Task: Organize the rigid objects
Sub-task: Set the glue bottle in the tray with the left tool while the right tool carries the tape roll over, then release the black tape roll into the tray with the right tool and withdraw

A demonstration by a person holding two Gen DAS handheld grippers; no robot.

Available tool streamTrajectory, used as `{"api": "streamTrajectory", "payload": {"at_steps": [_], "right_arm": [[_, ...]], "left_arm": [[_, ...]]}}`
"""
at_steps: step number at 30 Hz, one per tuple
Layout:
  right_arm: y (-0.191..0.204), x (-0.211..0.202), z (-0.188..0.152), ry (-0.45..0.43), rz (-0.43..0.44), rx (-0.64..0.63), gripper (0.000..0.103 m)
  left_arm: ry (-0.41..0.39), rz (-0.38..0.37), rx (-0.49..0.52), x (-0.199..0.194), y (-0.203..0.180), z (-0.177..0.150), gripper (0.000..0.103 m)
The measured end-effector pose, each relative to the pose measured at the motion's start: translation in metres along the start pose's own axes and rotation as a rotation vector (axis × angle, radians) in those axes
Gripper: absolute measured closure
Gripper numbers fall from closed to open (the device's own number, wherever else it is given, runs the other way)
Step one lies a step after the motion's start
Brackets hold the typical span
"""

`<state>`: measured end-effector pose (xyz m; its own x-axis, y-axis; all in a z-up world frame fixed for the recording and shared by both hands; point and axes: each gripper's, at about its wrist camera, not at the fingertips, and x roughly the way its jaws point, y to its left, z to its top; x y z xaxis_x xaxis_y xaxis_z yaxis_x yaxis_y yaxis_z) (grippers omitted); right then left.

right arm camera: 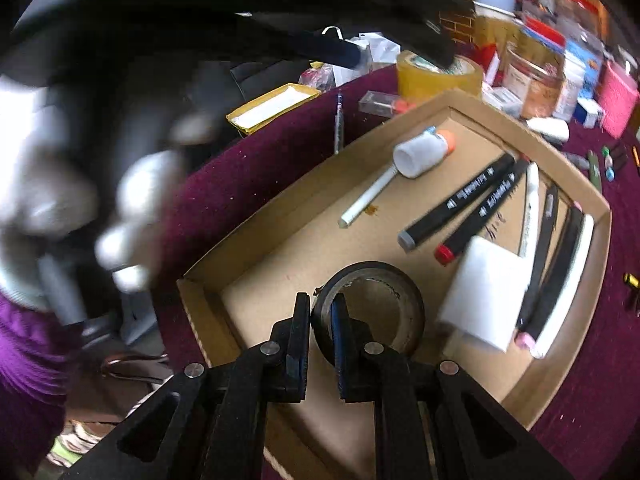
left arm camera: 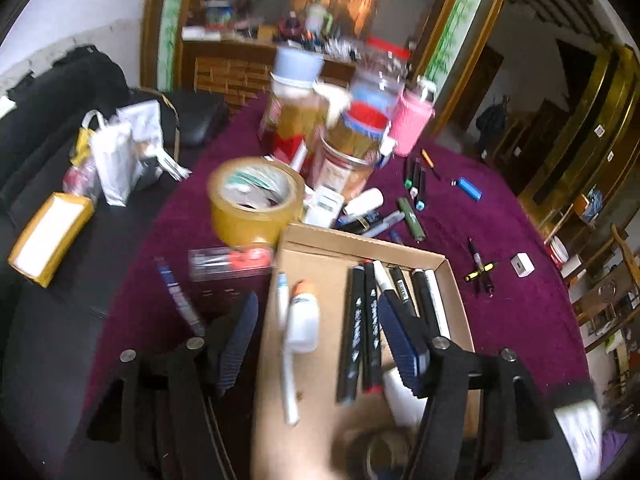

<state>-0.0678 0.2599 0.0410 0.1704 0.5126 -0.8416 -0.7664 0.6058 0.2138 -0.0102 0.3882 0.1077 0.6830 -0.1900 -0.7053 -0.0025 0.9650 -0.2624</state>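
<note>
A shallow cardboard tray (left arm camera: 452, 280) (right arm camera: 256, 236) lies on the purple tablecloth. It holds several black markers (left arm camera: 358, 328) (right arm camera: 460, 204), a white glue bottle (left arm camera: 304, 320) (right arm camera: 424, 152), a white pen (right arm camera: 368, 196), a white block (right arm camera: 486, 292) and a black tape roll (right arm camera: 400, 280). My right gripper (right arm camera: 320, 308) is shut on the black tape roll's near wall, inside the tray. My left gripper (left arm camera: 320, 320) is open and empty above the tray. A brown tape roll (left arm camera: 256, 200) (right arm camera: 432, 76) stands behind the tray.
Loose markers and pens (left arm camera: 412, 208), a blue lighter (left arm camera: 466, 188), a white charger (left arm camera: 522, 264) and a clear case (left arm camera: 230, 264) lie on the cloth. Jars and bottles (left arm camera: 352, 120) crowd the far side. A yellow box (left arm camera: 52, 236) and bags (left arm camera: 116, 160) sit left.
</note>
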Motion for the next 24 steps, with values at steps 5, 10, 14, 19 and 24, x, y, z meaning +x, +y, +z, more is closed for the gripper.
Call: {"api": "streamTrajectory", "payload": {"at_steps": [5, 10, 14, 19, 24], "right_arm": [[0.010, 0.013, 0.008, 0.005, -0.031, -0.021, 0.091], [0.015, 0.013, 0.008, 0.003, -0.058, -0.015, 0.075], [0.016, -0.003, 0.002, -0.040, -0.058, 0.001, 0.038], [0.015, -0.029, -0.007, -0.087, -0.093, -0.006, 0.037], [-0.003, -0.065, -0.029, -0.157, -0.156, 0.018, 0.037]], "left_arm": [[-0.053, 0.012, -0.073, -0.042, 0.026, -0.026, 0.033], [-0.068, 0.010, -0.140, -0.066, 0.041, -0.049, 0.026], [-0.081, -0.012, -0.192, -0.078, 0.046, -0.060, 0.025], [-0.111, -0.035, -0.236, -0.089, 0.039, -0.069, 0.025], [-0.110, -0.042, -0.228, -0.092, 0.022, -0.078, 0.024]]}}
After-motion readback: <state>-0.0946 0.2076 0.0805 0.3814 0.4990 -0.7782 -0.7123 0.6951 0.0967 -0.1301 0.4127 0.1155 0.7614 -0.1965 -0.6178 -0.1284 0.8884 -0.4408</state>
